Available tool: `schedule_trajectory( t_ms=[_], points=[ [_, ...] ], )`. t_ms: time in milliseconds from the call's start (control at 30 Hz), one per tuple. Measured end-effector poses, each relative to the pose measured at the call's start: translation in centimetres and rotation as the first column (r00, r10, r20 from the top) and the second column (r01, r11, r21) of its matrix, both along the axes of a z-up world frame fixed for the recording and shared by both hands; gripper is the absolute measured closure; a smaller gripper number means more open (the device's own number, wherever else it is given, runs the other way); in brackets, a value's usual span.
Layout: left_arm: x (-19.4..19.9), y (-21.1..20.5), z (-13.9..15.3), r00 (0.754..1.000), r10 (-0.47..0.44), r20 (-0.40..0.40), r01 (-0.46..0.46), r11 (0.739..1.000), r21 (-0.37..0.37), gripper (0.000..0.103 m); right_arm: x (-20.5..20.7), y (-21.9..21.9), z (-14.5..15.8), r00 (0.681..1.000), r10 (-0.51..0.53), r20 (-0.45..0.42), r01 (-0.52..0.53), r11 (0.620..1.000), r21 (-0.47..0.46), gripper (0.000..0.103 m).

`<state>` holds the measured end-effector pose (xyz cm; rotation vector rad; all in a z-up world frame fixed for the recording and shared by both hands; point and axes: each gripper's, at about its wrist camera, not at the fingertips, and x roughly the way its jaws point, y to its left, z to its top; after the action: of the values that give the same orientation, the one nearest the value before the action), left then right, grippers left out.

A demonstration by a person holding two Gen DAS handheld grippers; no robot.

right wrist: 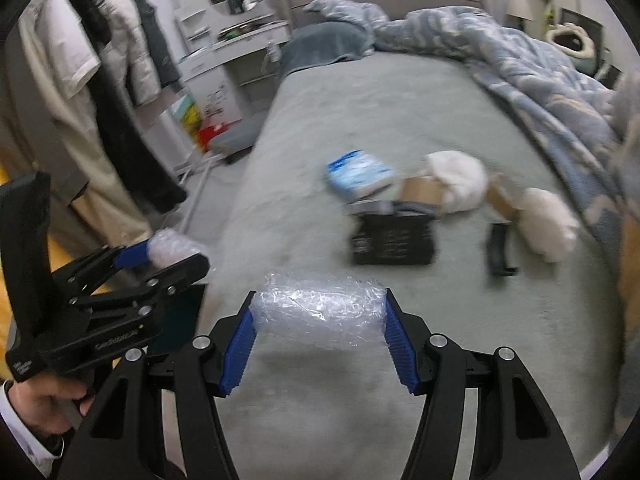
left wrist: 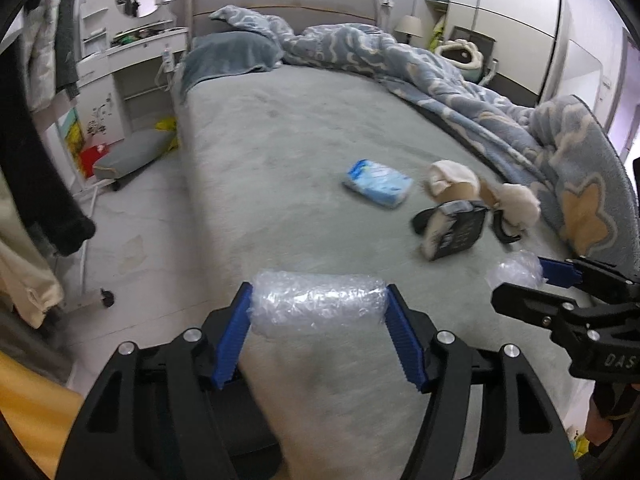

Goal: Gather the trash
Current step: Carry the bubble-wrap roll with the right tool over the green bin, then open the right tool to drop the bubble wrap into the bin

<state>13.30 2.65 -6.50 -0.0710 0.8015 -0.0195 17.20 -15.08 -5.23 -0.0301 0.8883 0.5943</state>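
The right gripper (left wrist: pixel 516 280) body bears the white letters "DAS", cut by the frame edge; print on the black box (right wrist: pixel 394 242) is too blurred to read

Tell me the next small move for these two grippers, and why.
Probably carry both loads off to a bin, none in view: the left gripper and right gripper each already clamp a bubble wrap wad, so neither can take more.
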Motion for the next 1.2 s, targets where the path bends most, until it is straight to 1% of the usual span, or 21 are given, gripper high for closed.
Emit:
schedule_trajectory(
  t_ms=[167, 367, 567, 700, 800, 900, 967, 1067, 1200],
  points=[
    [-1.4, 2.8, -1.4, 0.998, 0.053, -0.040, -0.053, 0.999, 0.009, 0.035, -0.6, 3.0, -0.4, 0.998, 0.057, -0.027, -0.057, 0.998, -0.006, 0.042],
    [-3.4, 6.1, -3.4, 0.990, 0.106, -0.092, -0.107, 0.994, -0.012, 0.035, -1.4, 6.4, -0.8, 0.994, 0.101, -0.047, -0.102, 0.995, -0.024, 0.042],
    [-4.3, 8.5, -5.2, 0.984, 0.123, -0.128, -0.123, 0.992, 0.001, 0.034, -1.9, 9.3, -1.3, 0.988, 0.136, -0.068, -0.138, 0.990, -0.035, 0.042],
    [-5.0, 10.9, -6.5, 0.973, 0.154, -0.169, -0.158, 0.987, -0.012, 0.034, -2.5, 11.6, -2.0, 0.982, 0.169, -0.086, -0.174, 0.984, -0.050, 0.042],
    [-5.3, 11.8, -7.2, 0.970, 0.159, -0.184, -0.163, 0.987, -0.010, 0.033, -2.8, 13.4, -2.6, 0.977, 0.192, -0.096, -0.199, 0.978, -0.067, 0.042],
    [-5.8, 12.8, -7.5, 0.967, 0.169, -0.191, -0.175, 0.984, -0.015, 0.029, -3.1, 14.9, -3.1, 0.973, 0.208, -0.105, -0.217, 0.973, -0.083, 0.041],
    [-6.0, 13.3, -7.5, 0.967, 0.173, -0.187, -0.180, 0.983, -0.023, 0.021, -3.2, 15.7, -3.5, 0.969, 0.218, -0.113, -0.228, 0.970, -0.089, 0.041],
    [-6.3, 14.2, -7.4, 0.965, 0.191, -0.179, -0.200, 0.979, -0.035, 0.013, -3.2, 16.9, -3.8, 0.967, 0.229, -0.115, -0.241, 0.966, -0.097, 0.041],
    [-7.1, 15.8, -6.9, 0.959, 0.228, -0.170, -0.238, 0.971, -0.035, 0.012, -3.3, 18.3, -4.0, 0.964, 0.240, -0.117, -0.251, 0.964, -0.091, 0.041]
  ],
)
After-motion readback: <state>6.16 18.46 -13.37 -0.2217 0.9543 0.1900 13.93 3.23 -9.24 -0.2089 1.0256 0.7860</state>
